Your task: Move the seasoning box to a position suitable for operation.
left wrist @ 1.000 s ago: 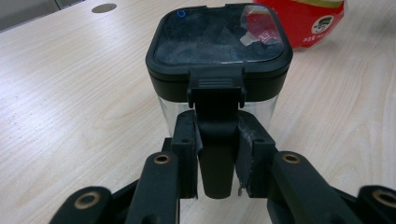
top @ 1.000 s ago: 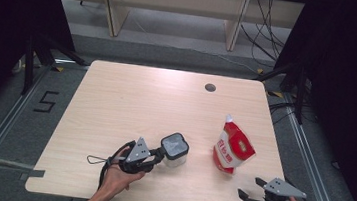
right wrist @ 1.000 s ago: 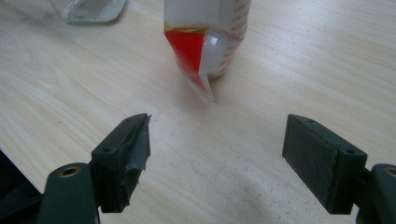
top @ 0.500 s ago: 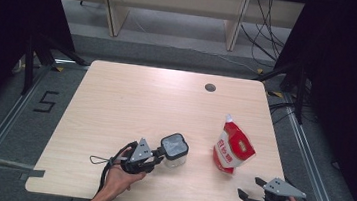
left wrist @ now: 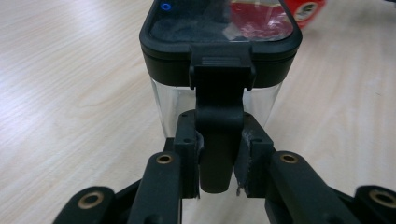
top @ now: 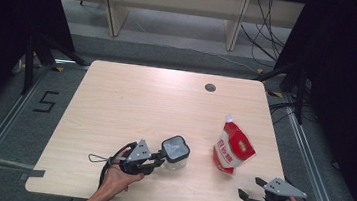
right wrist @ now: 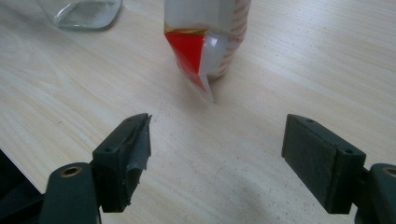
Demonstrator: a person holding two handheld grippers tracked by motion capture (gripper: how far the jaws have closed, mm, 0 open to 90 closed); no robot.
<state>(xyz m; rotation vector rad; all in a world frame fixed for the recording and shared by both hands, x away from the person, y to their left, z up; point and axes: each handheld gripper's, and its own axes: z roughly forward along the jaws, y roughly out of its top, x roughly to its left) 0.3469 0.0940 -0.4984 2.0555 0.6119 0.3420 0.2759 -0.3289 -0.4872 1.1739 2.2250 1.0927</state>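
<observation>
The light wooden table point(top: 130, 105) carries two items near its front edge. The red-and-white soft refill pouch point(top: 232, 146) stands upright with its spout on top, right of centre. The clear square container with a black lid point(top: 175, 153) stands near the centre front, well apart from the pouch and to its left.

The left gripper point(top: 155, 161) lies level, pointing rightward at the container. Its jaws are pinched on the black latch tab point(left wrist: 218, 126) that hangs down the container's near wall; the tab's long axis runs vertically, straight ahead of the jaws.

The right gripper point(top: 248, 198) rests at the front right corner with jaws spread wide and holding nothing. The pouch lies directly ahead of it, near but not touching, making the right hand the nearer one for any move on the pouch.
</observation>
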